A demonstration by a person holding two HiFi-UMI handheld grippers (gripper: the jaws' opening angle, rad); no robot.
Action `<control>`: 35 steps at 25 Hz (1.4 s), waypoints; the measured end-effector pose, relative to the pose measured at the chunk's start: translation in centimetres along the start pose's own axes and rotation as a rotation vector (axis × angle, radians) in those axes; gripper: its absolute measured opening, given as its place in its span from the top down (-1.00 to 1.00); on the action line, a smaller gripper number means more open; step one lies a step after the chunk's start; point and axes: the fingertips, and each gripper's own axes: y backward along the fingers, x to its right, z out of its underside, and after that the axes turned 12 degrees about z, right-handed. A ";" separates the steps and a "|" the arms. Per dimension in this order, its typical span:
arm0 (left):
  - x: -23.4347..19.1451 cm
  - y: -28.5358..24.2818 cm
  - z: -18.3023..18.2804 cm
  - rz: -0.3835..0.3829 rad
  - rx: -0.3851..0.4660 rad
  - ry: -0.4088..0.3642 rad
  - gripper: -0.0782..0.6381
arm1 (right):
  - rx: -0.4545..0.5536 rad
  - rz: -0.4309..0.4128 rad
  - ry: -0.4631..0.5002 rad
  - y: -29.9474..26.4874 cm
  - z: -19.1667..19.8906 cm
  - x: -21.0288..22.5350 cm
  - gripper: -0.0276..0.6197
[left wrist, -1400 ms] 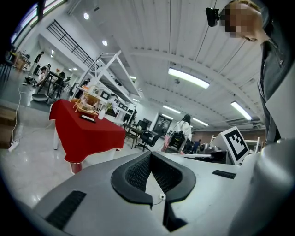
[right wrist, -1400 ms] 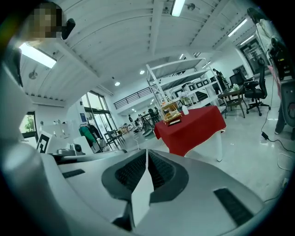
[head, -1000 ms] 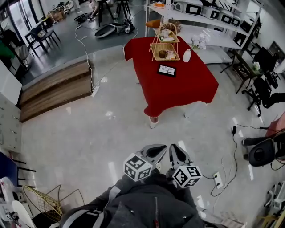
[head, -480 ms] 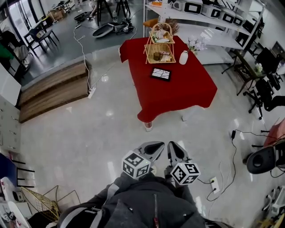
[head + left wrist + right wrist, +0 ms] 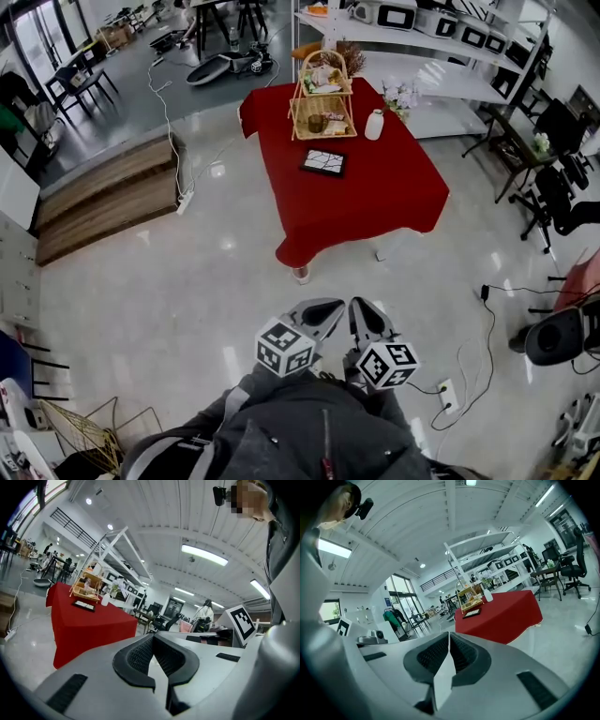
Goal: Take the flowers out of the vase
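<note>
Vase [image 5: 374,124] stands on red tabletop [image 5: 375,187], well apart from left hand-held gripper [image 5: 330,311] and right hand-held gripper [image 5: 364,309], both closed, empty.

A deep red cloth [image 5: 347,187] covers the far table. On it stand a white vase [image 5: 374,124], tan wicker baskets [image 5: 322,108] and a black tray [image 5: 323,162] with white lines. The floor [image 5: 169,281] is glossy pale grey, and the steps [image 5: 108,192] at left are brown wood. The near left gripper [image 5: 153,635] and right gripper [image 5: 449,632] are grey with black ribbed pads.
</note>
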 end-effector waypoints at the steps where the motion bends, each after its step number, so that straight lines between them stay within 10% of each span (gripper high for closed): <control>1: -0.1 -0.1 0.0 -0.001 0.000 0.002 0.76 | -0.002 -0.001 -0.009 -0.1 0.0 0.1 0.87; 35: -5.2 -4.0 -1.3 0.013 -0.007 0.048 0.76 | -0.024 0.040 -0.049 -4.4 -1.3 3.1 0.87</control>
